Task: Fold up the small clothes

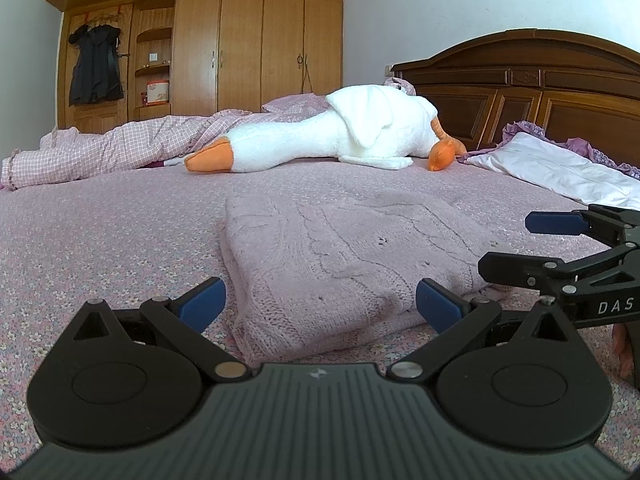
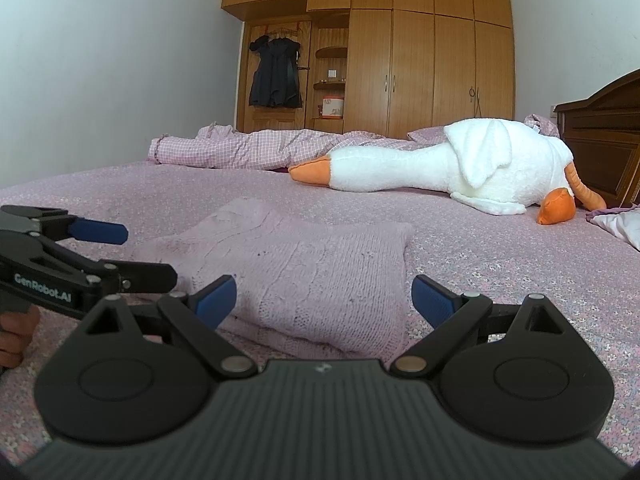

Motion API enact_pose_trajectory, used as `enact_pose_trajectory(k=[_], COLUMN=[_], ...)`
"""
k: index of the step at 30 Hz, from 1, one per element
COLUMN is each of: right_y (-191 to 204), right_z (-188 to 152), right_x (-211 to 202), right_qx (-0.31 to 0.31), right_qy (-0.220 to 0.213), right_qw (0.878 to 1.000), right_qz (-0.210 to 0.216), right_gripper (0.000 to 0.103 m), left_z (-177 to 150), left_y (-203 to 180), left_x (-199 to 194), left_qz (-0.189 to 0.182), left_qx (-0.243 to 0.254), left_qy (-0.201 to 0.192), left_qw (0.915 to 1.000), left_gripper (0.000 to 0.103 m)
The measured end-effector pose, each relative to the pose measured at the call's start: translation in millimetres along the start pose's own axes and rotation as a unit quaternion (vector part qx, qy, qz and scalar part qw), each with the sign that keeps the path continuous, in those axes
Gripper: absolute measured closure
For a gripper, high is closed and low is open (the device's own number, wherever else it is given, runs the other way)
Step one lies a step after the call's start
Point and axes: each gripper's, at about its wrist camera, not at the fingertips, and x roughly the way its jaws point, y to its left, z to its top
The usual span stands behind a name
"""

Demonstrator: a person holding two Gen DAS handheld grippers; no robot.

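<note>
Lying folded on the bed (image 1: pixel 100 240), the small lilac knitted sweater (image 1: pixel 344 248) forms a thick, roughly rectangular bundle on the floral pink bedspread. Its long axis appears to run across both views, left to right, though the fisheye makes this hard to judge exactly. Its near folded edge faces both cameras.

Directly in front of that edge sits the left hand-held gripper (image 1: pixel 320 304), its blue pads spread wide and released, holding nothing; the sweater's near left corner lies between and just beyond the pads. The right hand-held gripper (image 2: pixel 324 300) is likewise spread and empty, low over the bedspread, aimed at the bundle's near right portion. Each tool shows at the edge of the other's view, so they stand side by side, both near the same edge and about equally close; neither visibly touches the knit. A hand (image 2: pixel 16 336) shows under the left tool's handle.

Judging from the stacked layers, the folding looks largely done, so the coming move would be either a last fold or a release and retreat. Any new grasp would need the pads to slide under the near edge.

Farther back lies a white plush goose (image 1: pixel 320 136) with orange beak and feet, beside a checked quilt (image 1: pixel 120 144) and a pale pillow (image 1: pixel 560 172) near the dark wooden headboard (image 1: pixel 520 92). No containers sit on the bed; behind it, a wooden wardrobe (image 1: pixel 240 40) has open shelves holding a small box, with dark garments hanging alongside.
</note>
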Motion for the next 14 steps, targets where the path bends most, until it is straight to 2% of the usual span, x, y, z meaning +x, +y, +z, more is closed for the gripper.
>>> enact_pose_trajectory(k=[14], right_y=[2.4], right_z=[0.6], right_x=[0.3], right_qx=[-0.007], right_qy=[0.004], right_qw=[1.000], right_qz=[-0.001], right_gripper=[0.007], left_z=[0.6], left_y=[0.7], left_x=[0.0], left_qz=[-0.003], left_qx=[0.004], left_qy=[0.003], left_qw=[1.0000], left_gripper=[0.000])
